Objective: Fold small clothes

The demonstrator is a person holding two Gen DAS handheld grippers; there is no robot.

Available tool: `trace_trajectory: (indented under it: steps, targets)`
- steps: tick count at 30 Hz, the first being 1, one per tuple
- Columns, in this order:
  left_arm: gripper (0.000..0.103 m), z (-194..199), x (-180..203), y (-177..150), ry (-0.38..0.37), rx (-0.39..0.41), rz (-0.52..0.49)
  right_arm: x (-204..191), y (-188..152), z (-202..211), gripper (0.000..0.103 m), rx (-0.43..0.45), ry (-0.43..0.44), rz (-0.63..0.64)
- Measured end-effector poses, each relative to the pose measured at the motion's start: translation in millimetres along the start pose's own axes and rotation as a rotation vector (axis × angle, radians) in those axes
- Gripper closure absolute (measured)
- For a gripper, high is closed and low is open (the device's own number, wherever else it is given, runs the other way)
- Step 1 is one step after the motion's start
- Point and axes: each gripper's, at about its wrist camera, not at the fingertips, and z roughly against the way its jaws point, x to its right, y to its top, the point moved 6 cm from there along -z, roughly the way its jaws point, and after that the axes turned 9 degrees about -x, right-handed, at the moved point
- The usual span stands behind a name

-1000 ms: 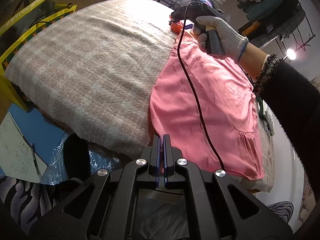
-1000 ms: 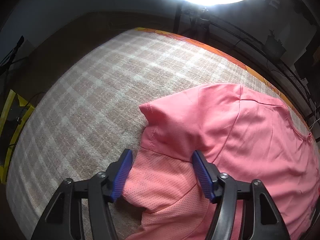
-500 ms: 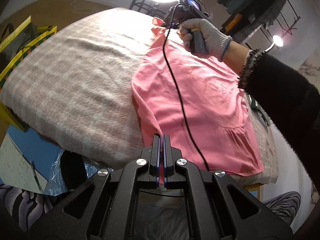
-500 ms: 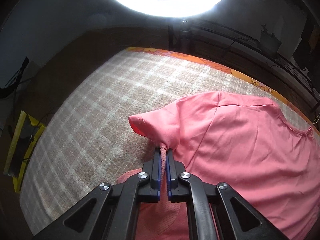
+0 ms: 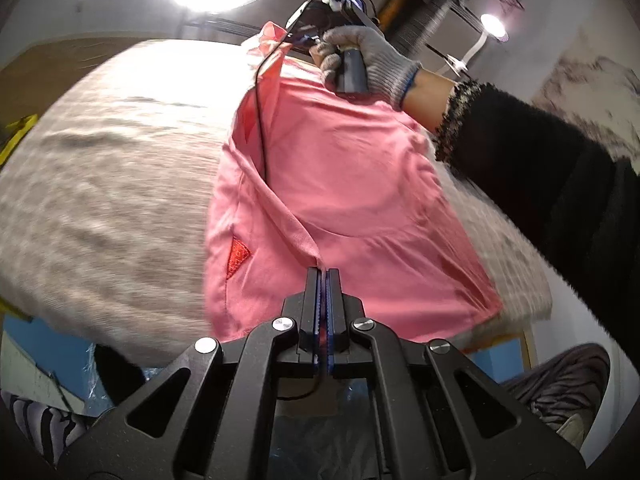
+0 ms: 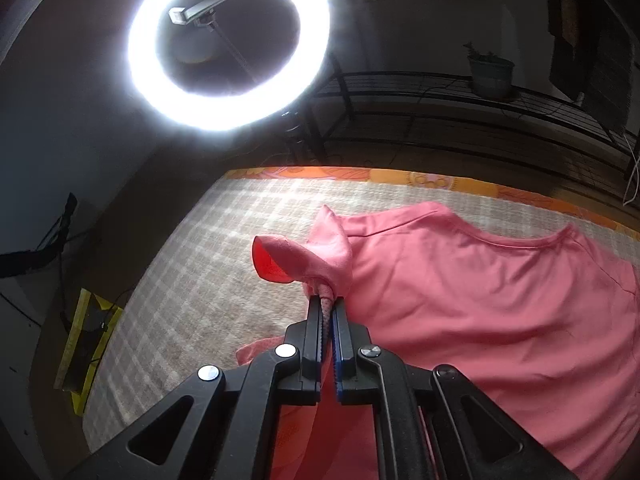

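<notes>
A pink shirt (image 5: 352, 184) lies on a grey checked blanket (image 5: 104, 168). My left gripper (image 5: 323, 272) is shut on the shirt's near left edge and holds it lifted, with a fold running up from the jaws. My right gripper (image 6: 327, 304) is shut on the shirt's sleeve (image 6: 304, 256) and holds it raised above the blanket (image 6: 192, 280). In the left wrist view the right gripper (image 5: 308, 36) shows at the far end of the shirt, held in a gloved hand (image 5: 368, 60), with its black cable (image 5: 260, 120) hanging over the cloth.
A bright ring light (image 6: 228, 44) stands beyond the far edge of the bed. A black metal rack (image 6: 460, 108) is behind it. An orange patterned border (image 6: 400, 178) runs along the far edge. A yellow frame (image 6: 86, 344) lies on the floor to the left.
My right gripper closed on the sleeve and lifted it. Both grippers have risen and pulled the shirt's left side up off the blanket; both views tilt upward.
</notes>
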Motion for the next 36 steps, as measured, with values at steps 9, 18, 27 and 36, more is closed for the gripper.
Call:
trace_trajectory:
  steps: [9, 18, 27, 36]
  targets:
    - [0.103, -42.8, 32.8, -6.6, 0.005, -0.104, -0.075, 93.2, -18.2, 1.0, 0.099, -0.023, 0.006, -0.153]
    - [0.103, -51.0, 52.8, -9.7, -0.013, -0.125, -0.123, 140.1, -45.3, 30.0, 0.067, -0.038, -0.026, -0.241]
    - [0.081, -26.7, 62.7, -30.2, -0.067, -0.137, -0.215, 151.8, -112.5, 152.4, 0.052, 0.066, 0.116, -0.254]
    - [0.068, 41.3, 34.7, -40.5, -0.071, -0.037, -0.224, 113.3, -211.2, 248.1, 0.052, 0.116, 0.199, -0.210]
